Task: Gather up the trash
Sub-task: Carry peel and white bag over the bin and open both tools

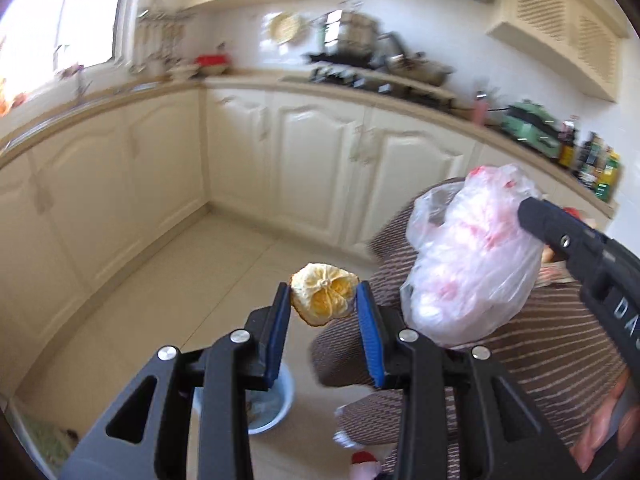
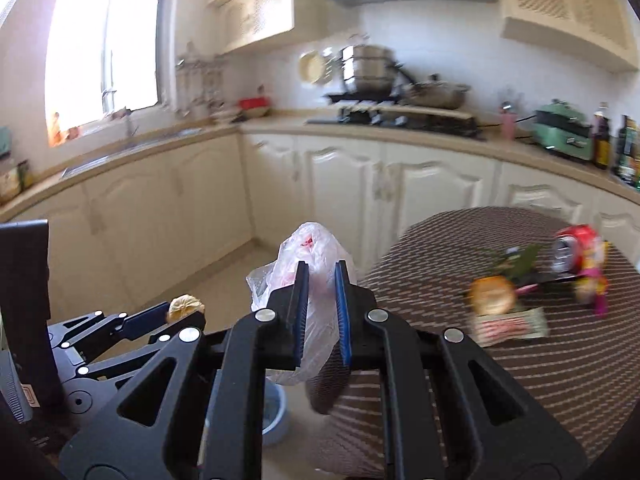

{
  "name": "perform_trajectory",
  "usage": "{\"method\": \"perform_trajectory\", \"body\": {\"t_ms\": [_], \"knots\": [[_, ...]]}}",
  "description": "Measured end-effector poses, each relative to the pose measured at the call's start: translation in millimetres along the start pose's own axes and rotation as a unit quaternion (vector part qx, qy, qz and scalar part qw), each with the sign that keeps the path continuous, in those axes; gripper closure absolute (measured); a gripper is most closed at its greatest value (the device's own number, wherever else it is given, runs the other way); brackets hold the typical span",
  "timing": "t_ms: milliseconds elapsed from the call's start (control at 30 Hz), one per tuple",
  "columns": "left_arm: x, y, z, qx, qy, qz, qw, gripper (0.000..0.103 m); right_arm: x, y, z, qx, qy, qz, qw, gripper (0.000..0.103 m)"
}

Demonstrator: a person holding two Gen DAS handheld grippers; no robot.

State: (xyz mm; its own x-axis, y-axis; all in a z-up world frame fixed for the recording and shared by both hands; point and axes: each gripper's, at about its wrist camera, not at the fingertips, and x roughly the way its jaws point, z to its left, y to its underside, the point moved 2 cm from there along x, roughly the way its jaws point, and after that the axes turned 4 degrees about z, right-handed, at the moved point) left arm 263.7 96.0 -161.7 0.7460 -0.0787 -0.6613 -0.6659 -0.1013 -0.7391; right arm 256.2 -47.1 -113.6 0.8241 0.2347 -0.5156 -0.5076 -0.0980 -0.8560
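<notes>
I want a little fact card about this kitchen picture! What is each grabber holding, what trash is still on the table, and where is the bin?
Left gripper: shut on the orange peel
Right gripper: shut on the plastic bag, which looks crumpled with pink bits inside
Table: round, brown striped cloth
Trash on table: red can, another peel, wrapper, green leaves
Bin: light blue bucket on the floor, below the grippers
Picture: a bit blurry

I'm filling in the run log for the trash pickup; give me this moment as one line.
left gripper: shut on orange peel | right gripper: shut on plastic bag | bin: on floor below | table: litter left
</notes>
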Motion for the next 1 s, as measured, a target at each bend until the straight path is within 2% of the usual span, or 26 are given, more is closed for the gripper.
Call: {"method": "perform_trajectory", "body": {"t_ms": [200,400,633,900,1000], "knots": [[61.4,32.8,90.5,-0.052,-0.056,0.075,0.9942,0.070,90.3,38.5,70.7,-0.035,-0.043,0.083,0.995,0.090],[127.7,66.4,143.5,-0.079,-0.080,0.148,0.9825,0.070,169.2,83.5,105.3,-0.050,-0.057,0.157,0.985,0.090],[196.8,78.2,167.3,-0.079,-0.082,0.202,0.9727,0.070,231.9,117.9,115.0,-0.052,-0.049,0.211,0.975,0.090],[234.8,95.8,177.6,-0.105,-0.064,0.225,0.9666,0.068,263.3,136.5,118.0,-0.053,-0.044,0.234,0.970,0.090],[239.1,104.3,182.2,-0.115,-0.054,0.236,0.9635,0.052,271.4,141.3,121.6,-0.053,-0.043,0.241,0.968,0.090]]}}
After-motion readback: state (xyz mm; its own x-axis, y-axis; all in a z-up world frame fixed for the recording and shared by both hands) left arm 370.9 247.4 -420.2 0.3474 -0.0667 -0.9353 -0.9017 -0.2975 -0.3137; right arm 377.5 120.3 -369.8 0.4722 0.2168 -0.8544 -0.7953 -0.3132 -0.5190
